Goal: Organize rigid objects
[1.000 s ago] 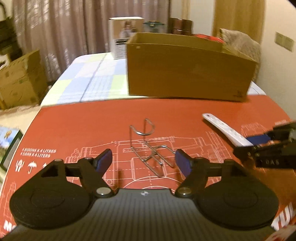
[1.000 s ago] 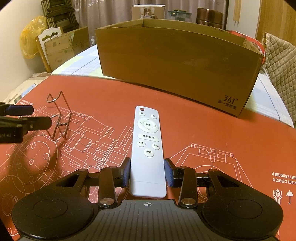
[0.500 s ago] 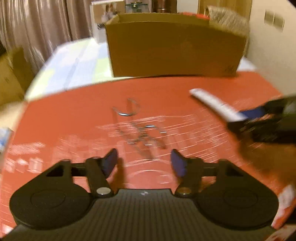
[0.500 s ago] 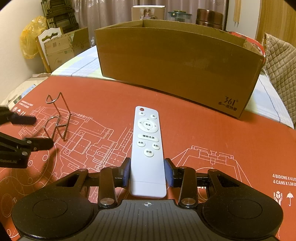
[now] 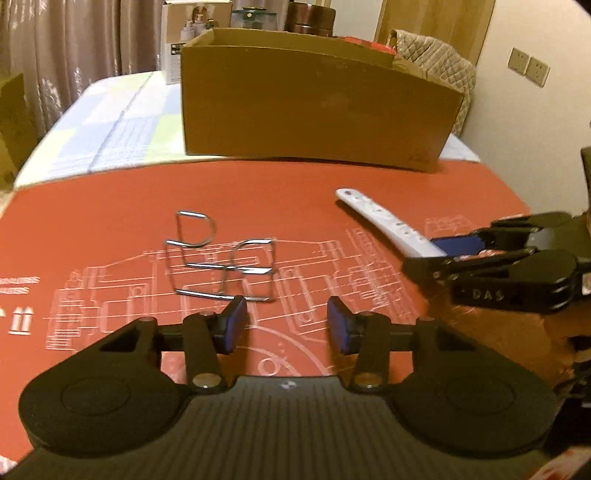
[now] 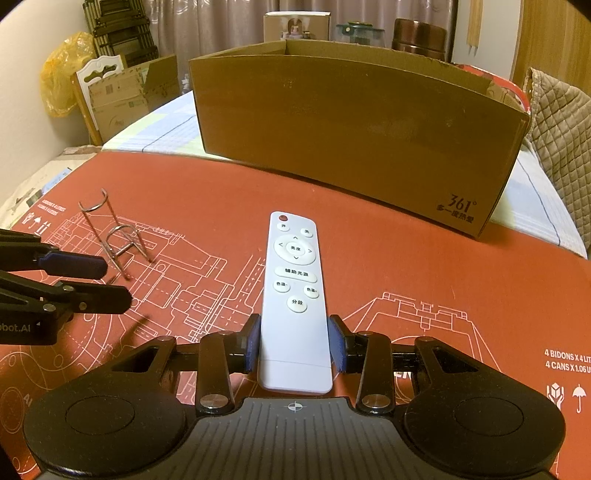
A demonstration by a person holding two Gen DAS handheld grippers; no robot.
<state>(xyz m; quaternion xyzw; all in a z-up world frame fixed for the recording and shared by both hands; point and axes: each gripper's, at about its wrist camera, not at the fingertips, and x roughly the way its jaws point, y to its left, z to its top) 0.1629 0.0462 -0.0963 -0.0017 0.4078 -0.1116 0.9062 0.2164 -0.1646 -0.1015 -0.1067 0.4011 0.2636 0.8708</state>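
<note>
A white remote control point(image 6: 295, 295) lies on the red mat point(image 6: 424, 266), and my right gripper point(image 6: 295, 343) is shut on its near end. The remote also shows in the left wrist view point(image 5: 388, 225), with the right gripper point(image 5: 436, 254) at its near end. A bent wire stand point(image 5: 221, 258) sits on the mat just ahead of my left gripper point(image 5: 284, 321), which is open and empty; its left fingertip is near the wire's base. The stand also shows in the right wrist view point(image 6: 114, 236), with the left gripper point(image 6: 99, 280) beside it. A brown cardboard box point(image 6: 351, 129) stands open-topped behind both.
The red mat point(image 5: 110, 206) covers the near part of a table with a checked cloth point(image 5: 122, 125). Behind the box point(image 5: 314, 103) are a white carton point(image 5: 195, 33), a glass jar point(image 6: 360, 31) and a brown canister point(image 6: 421, 37). A quilted chair back point(image 6: 561, 122) is at right.
My left gripper has swung and come back closer to the wire stand, now seen more from the side. My right gripper has kept its hold on the remote without moving.
</note>
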